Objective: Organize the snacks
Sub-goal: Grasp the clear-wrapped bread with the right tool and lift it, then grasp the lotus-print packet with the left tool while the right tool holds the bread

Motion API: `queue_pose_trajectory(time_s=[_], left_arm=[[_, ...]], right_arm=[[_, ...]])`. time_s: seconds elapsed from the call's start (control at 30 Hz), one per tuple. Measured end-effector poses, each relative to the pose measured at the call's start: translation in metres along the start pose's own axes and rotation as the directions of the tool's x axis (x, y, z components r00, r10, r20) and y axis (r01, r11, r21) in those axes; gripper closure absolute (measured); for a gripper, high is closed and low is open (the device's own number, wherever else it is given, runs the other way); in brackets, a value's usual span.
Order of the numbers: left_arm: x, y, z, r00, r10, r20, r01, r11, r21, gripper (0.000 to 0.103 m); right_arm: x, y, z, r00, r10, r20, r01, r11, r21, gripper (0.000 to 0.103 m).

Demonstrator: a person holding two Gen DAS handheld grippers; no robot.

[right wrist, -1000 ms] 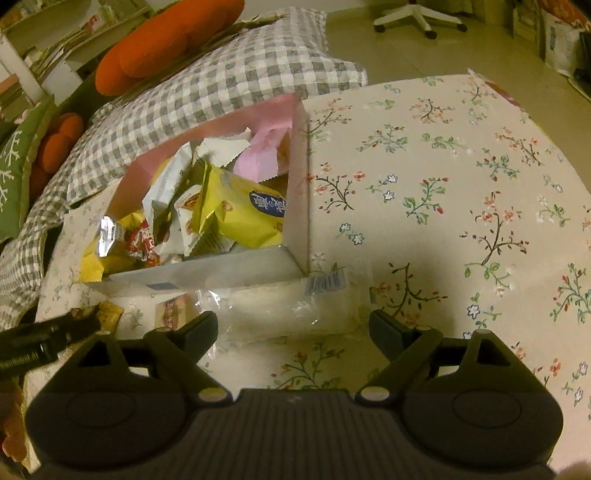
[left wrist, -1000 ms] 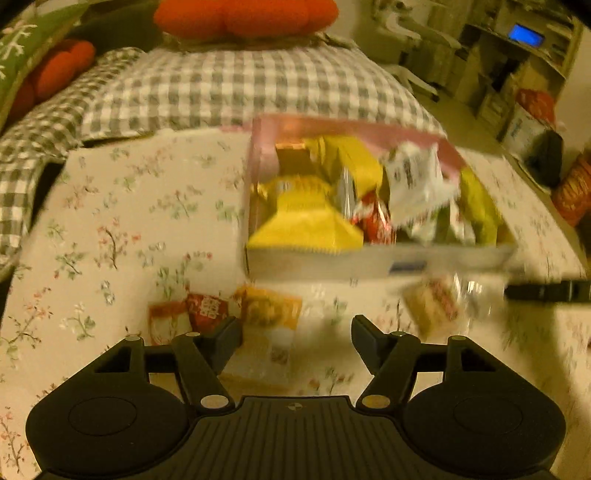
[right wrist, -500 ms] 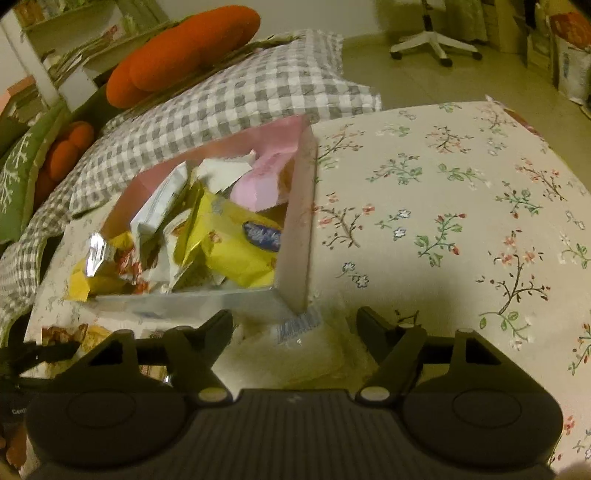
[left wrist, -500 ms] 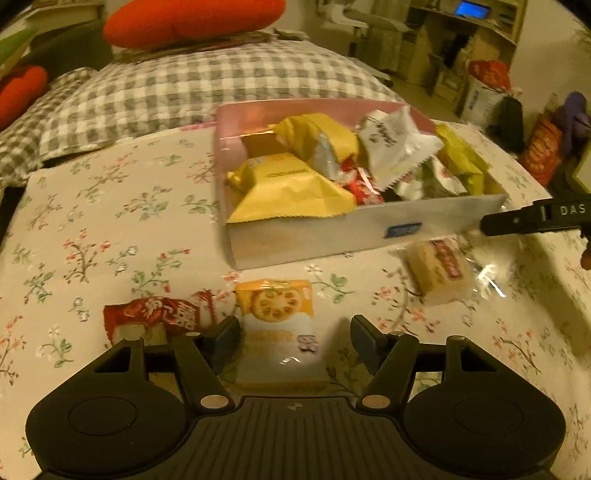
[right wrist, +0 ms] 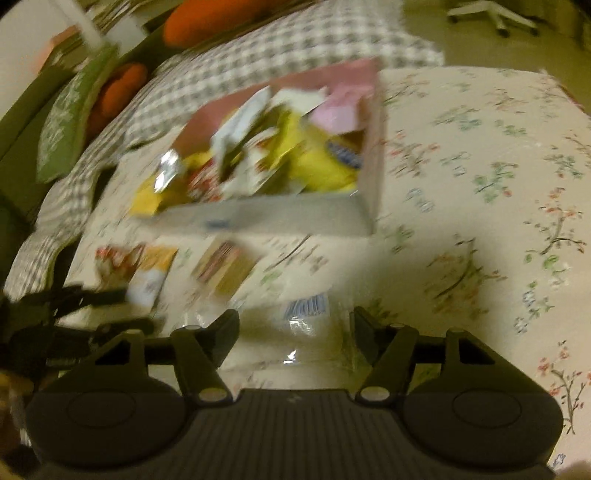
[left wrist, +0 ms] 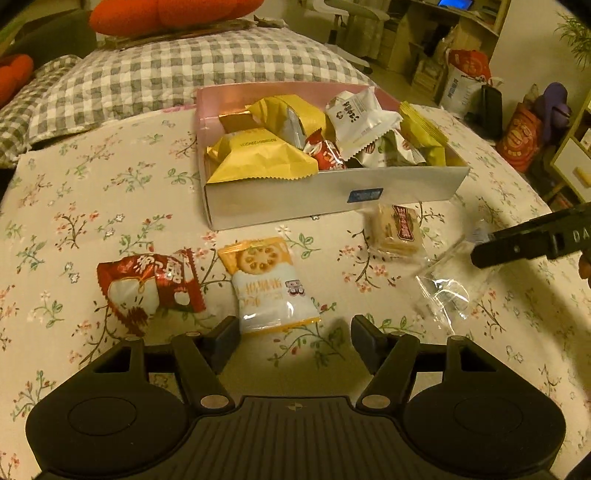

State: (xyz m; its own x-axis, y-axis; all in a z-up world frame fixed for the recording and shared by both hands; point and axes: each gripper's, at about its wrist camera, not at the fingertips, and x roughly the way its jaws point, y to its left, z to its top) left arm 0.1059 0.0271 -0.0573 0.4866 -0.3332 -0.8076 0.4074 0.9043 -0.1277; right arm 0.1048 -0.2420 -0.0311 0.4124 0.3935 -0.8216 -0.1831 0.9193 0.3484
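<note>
Snacks loose in front of pink-lined cardboard box (left wrist: 332, 192).
Left gripper (left wrist: 291, 332) half open, empty; orange-and-white biscuit packet (left wrist: 267, 284) just ahead, lengthwise boxward.

Right-wrist view: snack box (right wrist: 280, 218) blurred

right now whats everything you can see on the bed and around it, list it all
snack box: one, pink and white, mid-cloth, heaped with packets
cracker packet: one, orange and pale blue, before the left claw
red packet: one, red and white, left of the cracker packet
biscuit packet: one, clear with red label, by the box front
clear wrapper: one, transparent, between the right claw's fingers
floral cloth: one, cream
checked quilt: one, grey and white, behind
orange cushion: one, far back
left claw: black, open
right claw: black, jaws just closing in, contact unclear
</note>
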Motion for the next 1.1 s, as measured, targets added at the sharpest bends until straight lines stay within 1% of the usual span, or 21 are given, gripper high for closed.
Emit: queue_pose_trajectory(time_s=[0.1, 0.13, 0.2, 0.27, 0.3, 0.33, 0.37, 0.43, 0.5, 0.63, 0.7, 0.73, 0.83, 0.9, 0.93, 0.97, 1.0, 1.03, 1.07, 1.1], left_arm=[[-0.002, 0.003, 0.0, 1.0, 0.026, 0.017, -0.026, 1.0, -0.007, 0.035], [-0.002, 0.003, 0.0, 0.999, 0.037, 0.022, -0.037, 0.999, -0.006, 0.035], [-0.001, 0.006, 0.002, 0.998, 0.05, 0.036, -0.05, 0.999, -0.011, 0.034], [0.002, 0.009, 0.004, 0.998, 0.054, 0.042, -0.052, 0.998, -0.042, 0.034], [0.003, 0.01, 0.004, 0.998, 0.054, 0.043, -0.052, 0.997, -0.05, 0.034], [0.004, 0.009, 0.003, 0.997, 0.061, 0.047, -0.058, 0.997, -0.056, 0.034], [0.005, 0.008, 0.0, 0.996, 0.068, 0.055, -0.065, 0.996, -0.054, 0.033], [0.008, 0.002, -0.003, 0.993, 0.081, 0.082, -0.08, 0.997, -0.011, 0.032], [0.01, -0.001, -0.004, 0.992, 0.081, 0.101, -0.082, 0.997, 0.01, 0.032], [0.015, -0.005, 0.001, 0.99, 0.076, 0.115, -0.077, 0.997, 0.0, 0.032], [0.018, -0.008, 0.004, 0.99, 0.084, 0.114, -0.084, 0.996, 0.003, 0.033], [0.02, -0.011, 0.005, 0.99, 0.092, 0.111, -0.094, 0.996, 0.012, 0.033], [0.023, -0.016, 0.007, 0.988, 0.113, 0.107, -0.118, 0.992, 0.034, 0.036], [0.023, -0.017, 0.007, 0.987, 0.121, 0.107, -0.125, 0.992, 0.032, 0.037], [0.023, -0.016, 0.007, 0.986, 0.126, 0.106, -0.13, 0.991, 0.025, 0.04], [0.022, -0.016, 0.008, 0.985, 0.134, 0.104, -0.137, 0.99, 0.019, 0.046], [0.022, -0.015, 0.008, 0.984, 0.144, 0.101, -0.146, 0.989, 0.013, 0.049], [0.021, -0.014, 0.008, 0.984, 0.151, 0.098, -0.152, 0.988, 0.006, 0.056], [0.019, -0.013, 0.008, 0.983, 0.155, 0.096, -0.156, 0.988, -0.003, 0.061], [0.018, -0.011, 0.008, 0.983, 0.157, 0.093, -0.157, 0.988, -0.009, 0.062]], right_arm=[[-0.006, 0.006, 0.0, 0.998, -0.052, 0.029, 0.053, 0.998, -0.043, 0.03], [-0.009, 0.007, 0.0, 0.997, -0.069, 0.045, 0.071, 0.996, -0.05, 0.029], [-0.012, 0.009, 0.0, 0.995, -0.075, 0.067, 0.08, 0.994, -0.078, 0.029], [-0.013, 0.011, -0.002, 0.994, -0.074, 0.074, 0.083, 0.987, -0.134, 0.024], [-0.012, 0.016, -0.005, 0.994, -0.078, 0.074, 0.091, 0.979, -0.181, 0.02], [-0.01, 0.019, -0.007, 0.994, -0.084, 0.073, 0.098, 0.969, -0.227, 0.018], [-0.009, 0.022, -0.011, 0.993, -0.094, 0.066, 0.108, 0.957, -0.269, 0.018], [-0.005, 0.029, -0.019, 0.989, -0.137, 0.047, 0.145, 0.917, -0.371, 0.018], [-0.002, 0.033, -0.023, 0.988, -0.144, 0.05, 0.151, 0.881, -0.447, 0.018], [0.013, 0.031, -0.024, 0.987, -0.16, 0.019, 0.149, 0.864, -0.482, 0.018], [0.018, 0.033, -0.025, 0.986, -0.159, 0.044, 0.16, 0.855, -0.493, 0.016], [0.018, 0.035, -0.024, 0.986, -0.157, 0.05, 0.161, 0.852, -0.498, 0.018], [0.022, 0.041, -0.022, 0.986, -0.149, 0.077, 0.168, 0.842, -0.512, 0.02], [0.024, 0.042, -0.021, 0.987, -0.137, 0.083, 0.16, 0.848, -0.506, 0.024], [0.024, 0.042, -0.02, 0.988, -0.127, 0.083, 0.152, 0.855, -0.497, 0.031], [0.025, 0.044, -0.018, 0.991, -0.112, 0.078, 0.136, 0.864, -0.485, 0.035], [0.024, 0.044, -0.018, 0.993, -0.098, 0.072, 0.12, 0.87, -0.478, 0.044], [0.024, 0.046, -0.018, 0.994, -0.082, 0.067, 0.104, 0.873, -0.476, 0.053], [0.024, 0.047, -0.019, 0.995, -0.078, 0.07, 0.102, 0.872, -0.479, 0.055], [0.024, 0.049, -0.02, 0.994, -0.08, 0.07, 0.104, 0.87, -0.483, 0.059]])
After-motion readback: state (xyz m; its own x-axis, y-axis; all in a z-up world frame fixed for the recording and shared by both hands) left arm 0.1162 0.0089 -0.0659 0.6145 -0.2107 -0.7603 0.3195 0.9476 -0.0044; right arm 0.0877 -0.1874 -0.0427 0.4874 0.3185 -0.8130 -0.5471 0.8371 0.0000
